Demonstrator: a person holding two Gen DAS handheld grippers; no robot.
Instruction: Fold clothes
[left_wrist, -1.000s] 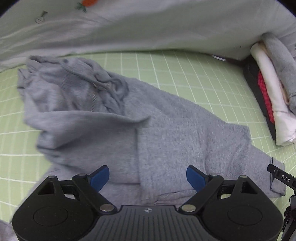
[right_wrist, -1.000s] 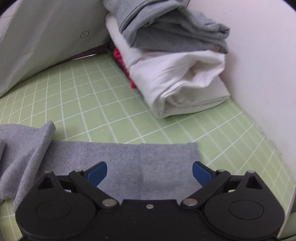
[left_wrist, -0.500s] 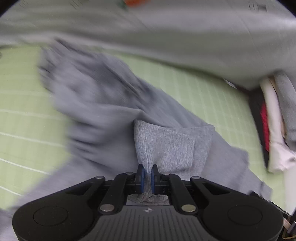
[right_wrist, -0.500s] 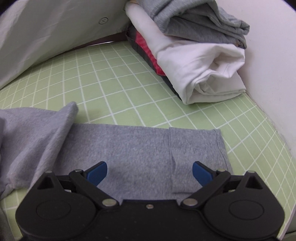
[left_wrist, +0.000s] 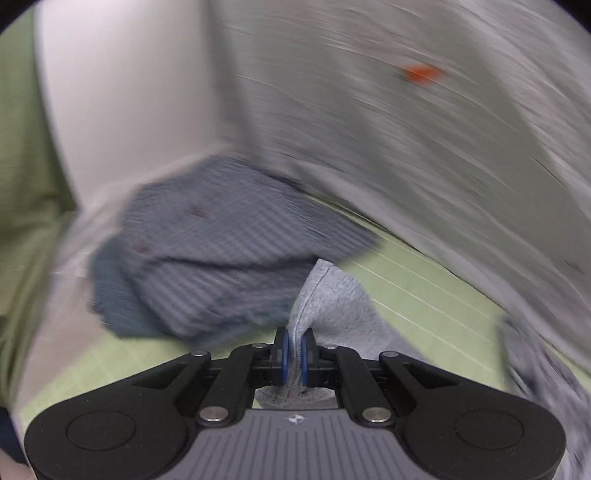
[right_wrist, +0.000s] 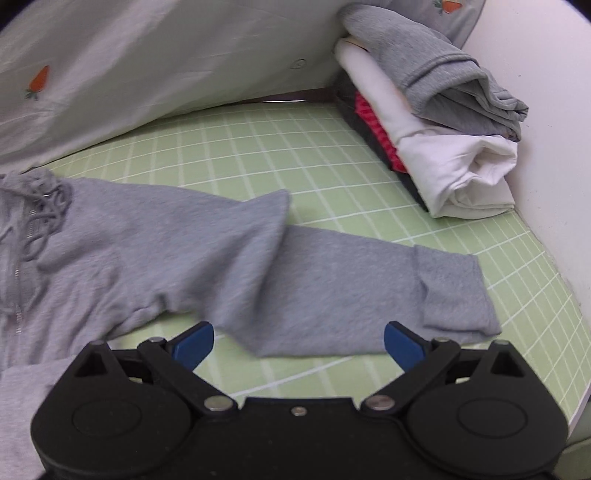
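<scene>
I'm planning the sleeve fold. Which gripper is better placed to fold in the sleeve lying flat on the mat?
Right. The right gripper is open just above the flat sleeve, while the left gripper is shut on another part of the grey hoodie.

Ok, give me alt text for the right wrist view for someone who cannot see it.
The open right gripper hovers over a grey zip hoodie on a green grid mat, its sleeve stretched right. Folded clothes are stacked behind.

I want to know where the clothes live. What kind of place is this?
Probably a clothes-folding work table: a green grid mat, a stack of folded clothes at one side, and a grey hoodie spread out for folding.
</scene>
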